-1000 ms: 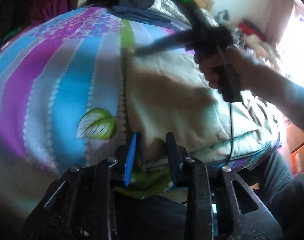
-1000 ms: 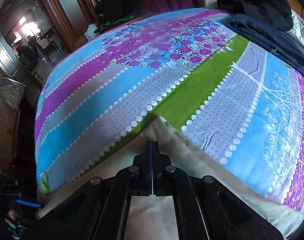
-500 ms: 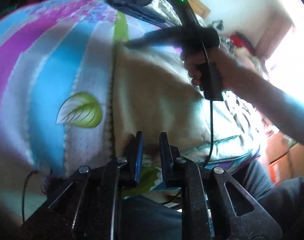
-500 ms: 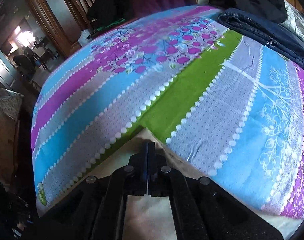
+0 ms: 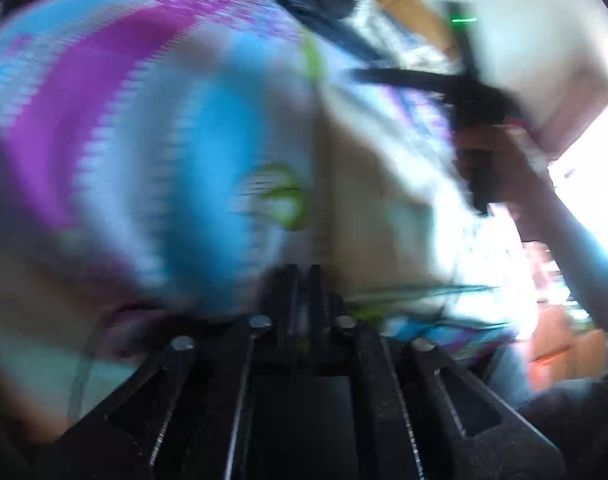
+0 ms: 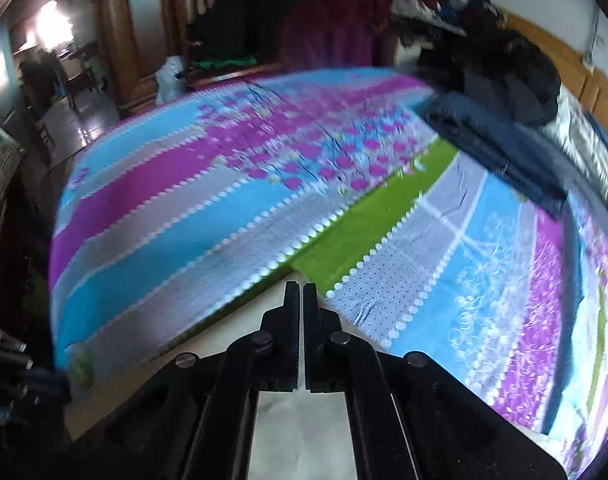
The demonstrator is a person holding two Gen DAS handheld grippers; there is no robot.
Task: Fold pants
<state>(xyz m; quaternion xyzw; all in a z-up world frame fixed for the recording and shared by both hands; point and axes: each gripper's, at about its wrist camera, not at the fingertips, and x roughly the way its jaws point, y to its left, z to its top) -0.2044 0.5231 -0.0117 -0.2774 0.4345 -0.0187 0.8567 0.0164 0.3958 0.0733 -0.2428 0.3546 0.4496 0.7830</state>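
The beige pants (image 5: 368, 216) lie on a striped bedspread (image 5: 151, 152); the left wrist view is heavily blurred. My left gripper (image 5: 302, 280) sits at the pants' near edge, its fingers pressed almost together on the cloth. Further back in that view a hand (image 5: 500, 160) holds my right gripper (image 5: 360, 75) at the pants' far corner. In the right wrist view the right gripper (image 6: 301, 292) is shut with a thin slit, the pants (image 6: 299, 420) corner pinched at its tips and the cloth running back under it.
Folded dark blue garments (image 6: 500, 148) and a heap of dark clothes (image 6: 512, 68) lie at the bed's far end. A wooden headboard (image 6: 576, 76) runs along the right. A doorway and wooden post (image 6: 111, 40) stand at the left. The colourful bedspread (image 6: 231, 208) stretches ahead.
My left gripper's fingers have closed from wide apart to nearly touching at the pants' near edge, and it is moving fast. The right gripper has shifted with the pants corner held.
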